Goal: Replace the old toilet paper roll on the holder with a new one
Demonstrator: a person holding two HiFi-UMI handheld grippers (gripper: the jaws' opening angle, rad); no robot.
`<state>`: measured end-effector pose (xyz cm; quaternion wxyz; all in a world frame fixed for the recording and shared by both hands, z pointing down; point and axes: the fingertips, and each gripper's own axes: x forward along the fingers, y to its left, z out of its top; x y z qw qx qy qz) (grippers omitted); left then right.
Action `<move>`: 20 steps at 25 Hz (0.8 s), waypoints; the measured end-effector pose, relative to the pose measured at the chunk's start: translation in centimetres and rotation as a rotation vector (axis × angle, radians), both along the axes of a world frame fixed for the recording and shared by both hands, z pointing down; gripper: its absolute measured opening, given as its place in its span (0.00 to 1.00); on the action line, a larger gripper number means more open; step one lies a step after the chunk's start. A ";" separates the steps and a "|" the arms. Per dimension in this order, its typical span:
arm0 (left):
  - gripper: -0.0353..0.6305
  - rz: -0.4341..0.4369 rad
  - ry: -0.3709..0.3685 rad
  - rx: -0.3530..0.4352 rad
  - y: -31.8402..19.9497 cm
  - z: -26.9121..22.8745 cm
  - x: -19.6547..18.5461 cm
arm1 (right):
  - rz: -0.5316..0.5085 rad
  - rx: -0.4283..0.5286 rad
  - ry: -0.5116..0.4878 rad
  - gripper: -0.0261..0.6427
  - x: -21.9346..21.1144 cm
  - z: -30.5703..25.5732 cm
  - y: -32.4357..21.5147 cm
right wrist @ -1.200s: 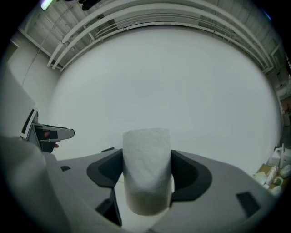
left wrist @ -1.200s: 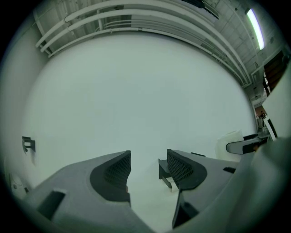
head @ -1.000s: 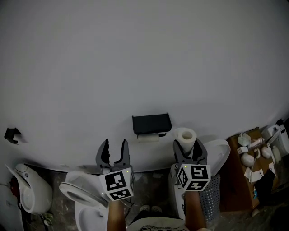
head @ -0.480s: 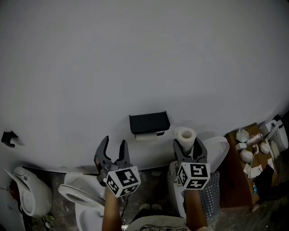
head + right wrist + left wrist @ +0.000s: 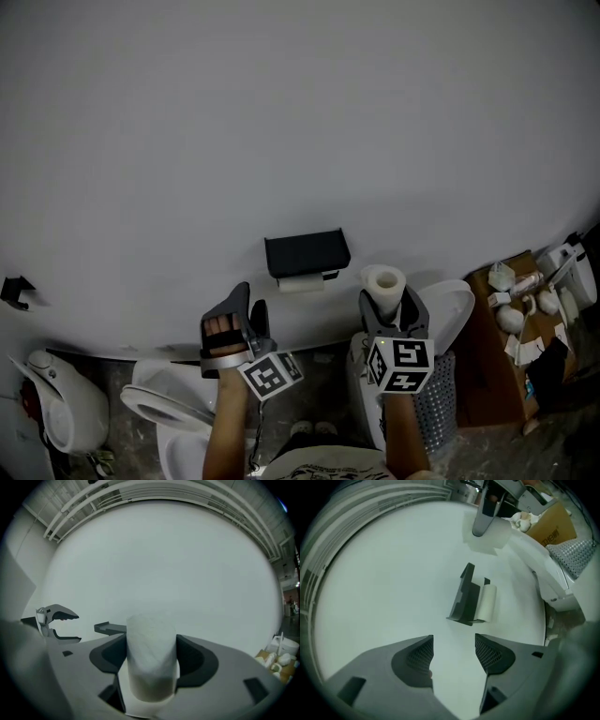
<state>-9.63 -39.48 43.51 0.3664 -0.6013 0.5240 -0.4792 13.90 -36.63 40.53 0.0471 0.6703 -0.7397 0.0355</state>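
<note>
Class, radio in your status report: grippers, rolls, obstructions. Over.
Left hand-held gripper open, empty, jaws just been opening. Right hand-held gripper shut on new roll, upright. Old roll on wall holder. Nothing blocking it.

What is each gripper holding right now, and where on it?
Right gripper grips the new toilet paper roll upright, pads on its lower sides. Left gripper holds nothing: its empty jaws have just been opening.

toilet paper roll [image 5: 384,281] [image 5: 300,283] x2 | black wall holder [image 5: 307,253] x1 | claw [image 5: 249,302] [image 5: 387,309] x2 | marker cube [image 5: 270,375] [image 5: 401,366] x2
</note>
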 end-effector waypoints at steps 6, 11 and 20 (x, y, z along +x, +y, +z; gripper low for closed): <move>0.45 0.044 0.000 -0.033 -0.2 1.3 1.4 | 0.022 -0.006 -0.001 0.49 0.7 0.2 0.1; 0.45 0.119 -0.082 -0.062 -0.4 3.1 3.6 | 0.040 -0.014 0.000 0.50 1.3 0.7 0.2; 0.45 0.189 -0.214 -0.085 -2.2 6.2 7.0 | 0.083 -0.031 0.006 0.50 3.3 1.4 0.2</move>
